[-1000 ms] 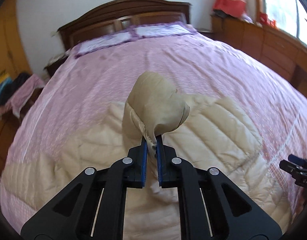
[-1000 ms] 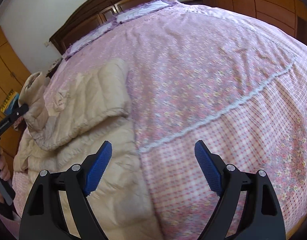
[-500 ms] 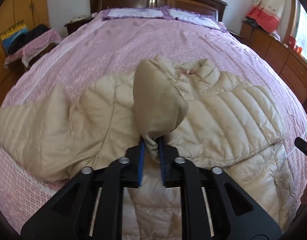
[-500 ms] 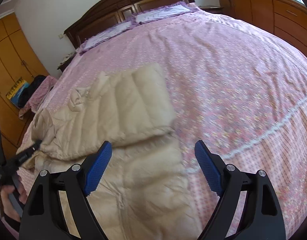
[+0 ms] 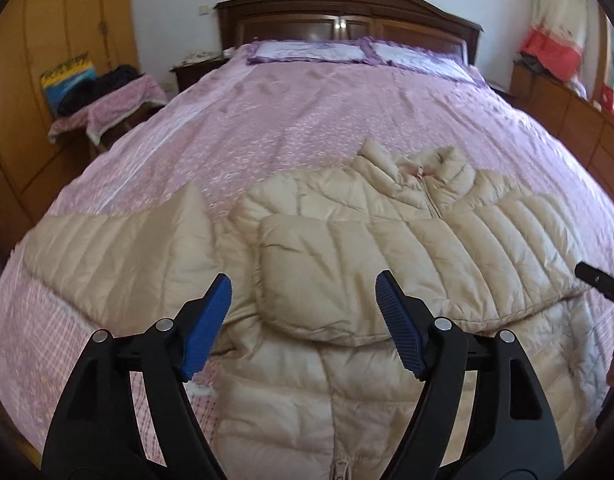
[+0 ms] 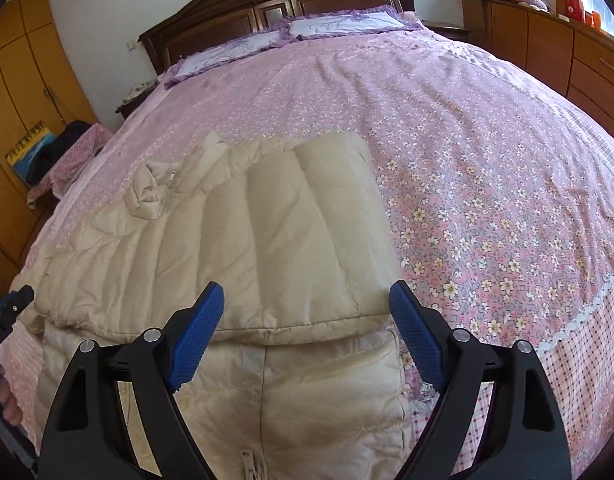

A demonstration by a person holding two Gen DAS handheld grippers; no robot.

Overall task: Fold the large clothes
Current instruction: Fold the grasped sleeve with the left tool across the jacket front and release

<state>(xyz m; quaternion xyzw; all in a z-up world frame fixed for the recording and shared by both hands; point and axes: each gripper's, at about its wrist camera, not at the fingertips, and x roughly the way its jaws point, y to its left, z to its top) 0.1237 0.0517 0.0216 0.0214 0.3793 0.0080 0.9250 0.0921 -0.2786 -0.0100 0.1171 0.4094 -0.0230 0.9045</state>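
Sleeve: since a second ago I am no longer pinching the cuff; the sleeve (image 5: 327, 276) is now lying folded across the chest of the beige down jacket (image 5: 487, 240), below the collar (image 5: 411, 168).
Left hand-held gripper (image 5: 303, 320): my jaws have just been opening and are standing apart over the dropped cuff, with nothing between the blue pads (image 5: 205, 324).
Right hand-held gripper (image 6: 303, 340): I am keeping it spread wide, hovering over the folded sleeve edge, gripping nothing.
Jacket: it is lying front up on the pink floral bedspread (image 6: 487, 140), zipper (image 5: 431, 204) running toward me, the other sleeve (image 5: 119, 252) stretching out to the left in the left wrist view.
Bed: the dark wooden headboard (image 5: 347, 12) and two pillows (image 5: 307, 50) are sitting at the far end.
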